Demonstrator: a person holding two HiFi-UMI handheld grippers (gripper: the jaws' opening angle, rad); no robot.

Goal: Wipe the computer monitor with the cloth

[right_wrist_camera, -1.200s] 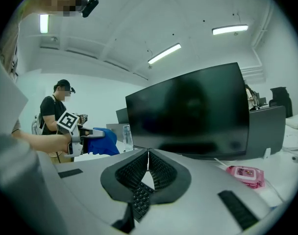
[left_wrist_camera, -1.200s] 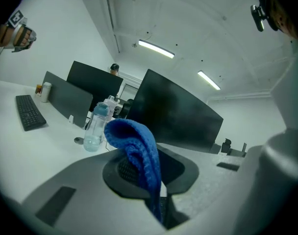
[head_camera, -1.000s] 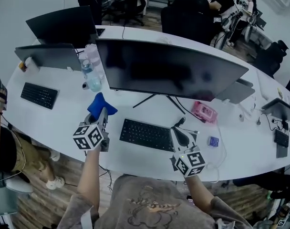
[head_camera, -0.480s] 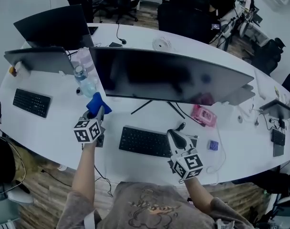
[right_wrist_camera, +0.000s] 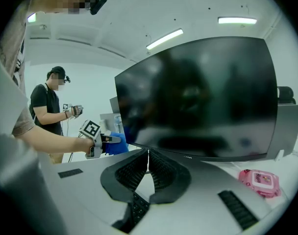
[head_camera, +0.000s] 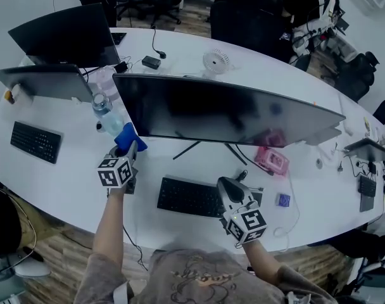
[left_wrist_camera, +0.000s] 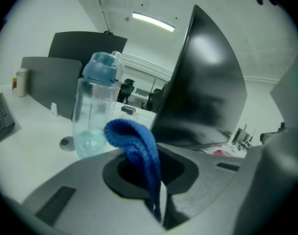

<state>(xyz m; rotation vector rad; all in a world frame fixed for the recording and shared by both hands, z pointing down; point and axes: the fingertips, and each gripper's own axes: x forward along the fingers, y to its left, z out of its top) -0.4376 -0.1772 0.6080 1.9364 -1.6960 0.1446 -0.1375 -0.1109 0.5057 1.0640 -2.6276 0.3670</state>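
A wide dark monitor (head_camera: 224,113) stands on the white desk (head_camera: 72,176), its screen off. My left gripper (head_camera: 130,149) is shut on a blue cloth (head_camera: 128,139) just off the monitor's lower left corner. In the left gripper view the blue cloth (left_wrist_camera: 139,153) hangs out of the shut jaws, with the monitor (left_wrist_camera: 208,92) close on the right. My right gripper (head_camera: 227,185) hovers over the black keyboard (head_camera: 186,198), shut with nothing in it. In the right gripper view the monitor (right_wrist_camera: 203,99) fills the centre and the cloth (right_wrist_camera: 117,145) shows at left.
A clear water bottle (head_camera: 107,116) stands right beside the cloth; the same bottle (left_wrist_camera: 95,111) is large in the left gripper view. A pink box (head_camera: 271,159) lies under the monitor's right side. Other monitors (head_camera: 47,81), a second keyboard (head_camera: 34,141) and a small fan (head_camera: 216,61) share the desk.
My left gripper has carried the cloth up and forward to the monitor's lower left corner. The right gripper has stayed over the keyboard. The head view has shifted forward.
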